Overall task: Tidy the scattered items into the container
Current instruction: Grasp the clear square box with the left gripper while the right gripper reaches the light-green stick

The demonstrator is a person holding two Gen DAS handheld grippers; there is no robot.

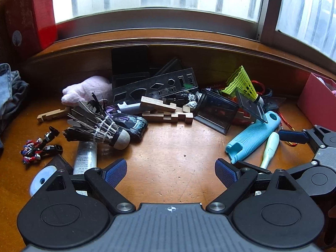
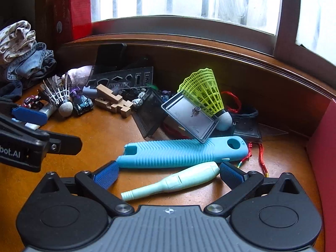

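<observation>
Scattered items lie on a wooden desk (image 1: 168, 153). My left gripper (image 1: 171, 172) is open over bare wood with nothing between its fingers; a feather shuttlecock (image 1: 98, 128) and a toy car (image 1: 132, 124) lie ahead to its left. My right gripper (image 2: 168, 175) is open wide around a mint green tool (image 2: 174, 180), and its pads do not press on it. A blue ribbed handle (image 2: 180, 153) lies just beyond that tool. A yellow shuttlecock (image 2: 203, 92) leans on a clear plastic case (image 2: 189, 115). The pink box (image 2: 323, 147) stands at the right edge.
Wooden puzzle pieces (image 1: 168, 111), a dark stencil plate (image 1: 155, 86), a pink plush (image 1: 88, 88), a toy robot (image 1: 40, 147) and a tube (image 1: 86, 157) lie around. Folded clothes (image 1: 10, 88) and a red box (image 1: 31, 14) are at the left. A raised window ledge (image 1: 168, 42) bounds the back.
</observation>
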